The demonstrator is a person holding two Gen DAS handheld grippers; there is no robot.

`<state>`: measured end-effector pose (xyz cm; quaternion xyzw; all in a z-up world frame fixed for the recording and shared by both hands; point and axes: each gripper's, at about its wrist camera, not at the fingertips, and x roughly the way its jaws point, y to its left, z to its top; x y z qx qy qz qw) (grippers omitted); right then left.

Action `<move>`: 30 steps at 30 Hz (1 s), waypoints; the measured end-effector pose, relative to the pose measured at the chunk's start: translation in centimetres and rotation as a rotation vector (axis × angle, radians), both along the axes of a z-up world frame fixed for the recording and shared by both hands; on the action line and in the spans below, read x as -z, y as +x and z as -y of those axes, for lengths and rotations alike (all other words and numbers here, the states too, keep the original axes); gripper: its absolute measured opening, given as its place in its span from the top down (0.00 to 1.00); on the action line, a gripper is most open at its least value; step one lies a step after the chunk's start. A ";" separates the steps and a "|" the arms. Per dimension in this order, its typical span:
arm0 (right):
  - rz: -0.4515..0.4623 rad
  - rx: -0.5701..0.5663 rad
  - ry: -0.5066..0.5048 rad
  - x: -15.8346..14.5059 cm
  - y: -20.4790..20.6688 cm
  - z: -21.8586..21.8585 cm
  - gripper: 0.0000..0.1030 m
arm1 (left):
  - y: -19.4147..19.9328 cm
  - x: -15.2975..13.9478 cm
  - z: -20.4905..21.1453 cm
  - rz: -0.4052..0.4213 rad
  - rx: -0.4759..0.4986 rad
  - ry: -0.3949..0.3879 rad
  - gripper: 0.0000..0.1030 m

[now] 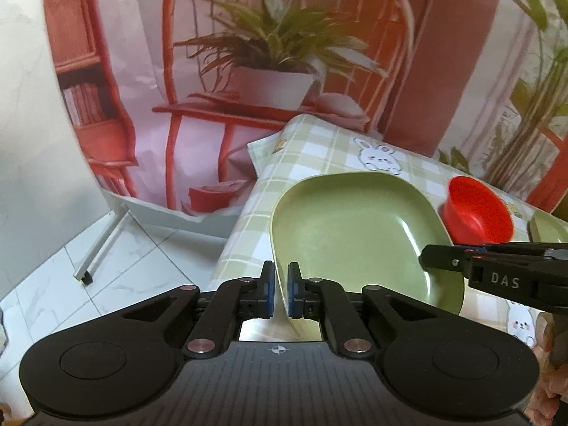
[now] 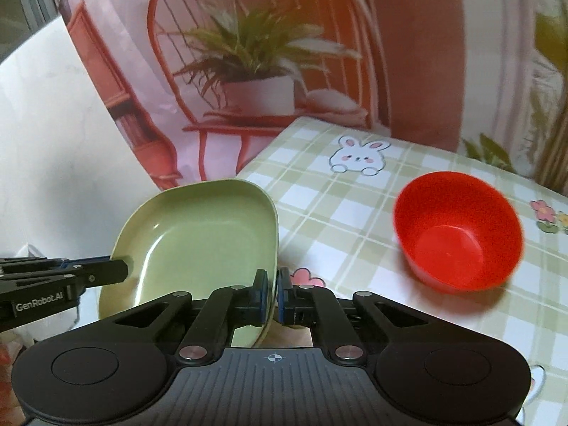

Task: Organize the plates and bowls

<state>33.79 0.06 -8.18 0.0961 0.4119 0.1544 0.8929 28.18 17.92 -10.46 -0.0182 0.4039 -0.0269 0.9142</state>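
A green squarish plate (image 1: 355, 234) is held in the air at the table's left end by both grippers. My left gripper (image 1: 280, 289) is shut on the plate's left rim. My right gripper (image 2: 271, 293) is shut on the plate's right rim (image 2: 198, 241); it also shows in the left wrist view (image 1: 440, 257). The left gripper shows at the left of the right wrist view (image 2: 106, 269). A red bowl (image 2: 458, 230) stands upright and empty on the checked tablecloth (image 2: 340, 213), to the right of the plate. It also shows in the left wrist view (image 1: 477, 211).
The edge of another green dish (image 1: 548, 229) shows at the far right of the table. A printed backdrop (image 1: 248, 71) hangs behind the table on a white stand (image 1: 103, 245). The tiled floor (image 1: 71, 277) lies below the table's left edge.
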 end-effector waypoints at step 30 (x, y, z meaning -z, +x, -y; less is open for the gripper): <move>0.076 0.282 0.066 -1.9 -16.8 18.8 0.90 | -6.7 -1.0 16.8 -0.020 0.317 0.003 0.92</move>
